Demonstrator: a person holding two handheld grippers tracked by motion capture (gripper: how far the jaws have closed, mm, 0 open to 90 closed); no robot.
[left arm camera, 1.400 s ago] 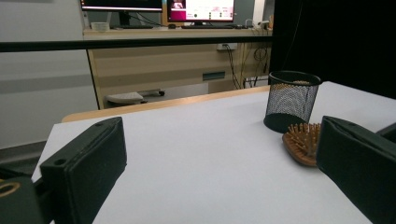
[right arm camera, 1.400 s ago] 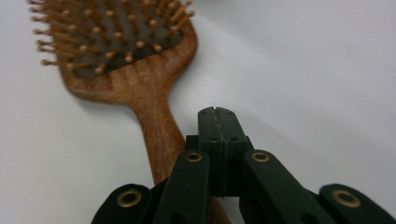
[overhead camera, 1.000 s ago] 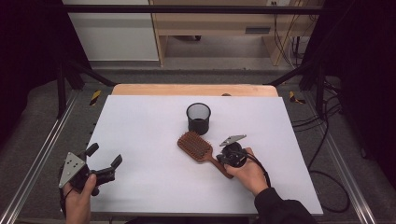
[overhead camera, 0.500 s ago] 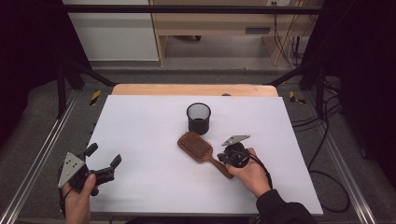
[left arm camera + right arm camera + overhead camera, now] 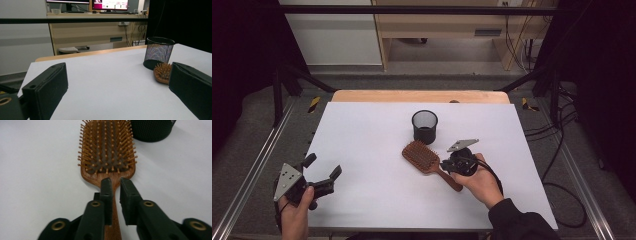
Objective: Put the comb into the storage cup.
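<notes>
A wooden paddle hairbrush (image 5: 422,156) lies bristles up on the white table (image 5: 362,130), just right of centre. Its handle points toward the person's right hand. My right gripper (image 5: 444,166) is at the handle. In the right gripper view the two jaws press on either side of the handle's neck, just below the bristle pad (image 5: 107,147), so the right gripper (image 5: 113,181) is shut on it. My left gripper (image 5: 322,172) rests open near the front left corner, far from the brush. Its wide-apart jaws frame the brush head (image 5: 162,72) in the left gripper view.
A black mesh cup (image 5: 424,126) stands upright just behind the brush head, close to it (image 5: 151,130). In the left gripper view the cup (image 5: 158,52) is beyond the right jaw. A wooden strip (image 5: 417,96) borders the table's far edge.
The right gripper has shifted very slightly at the brush handle. The brush stays flat on the table and the left gripper has not moved.
</notes>
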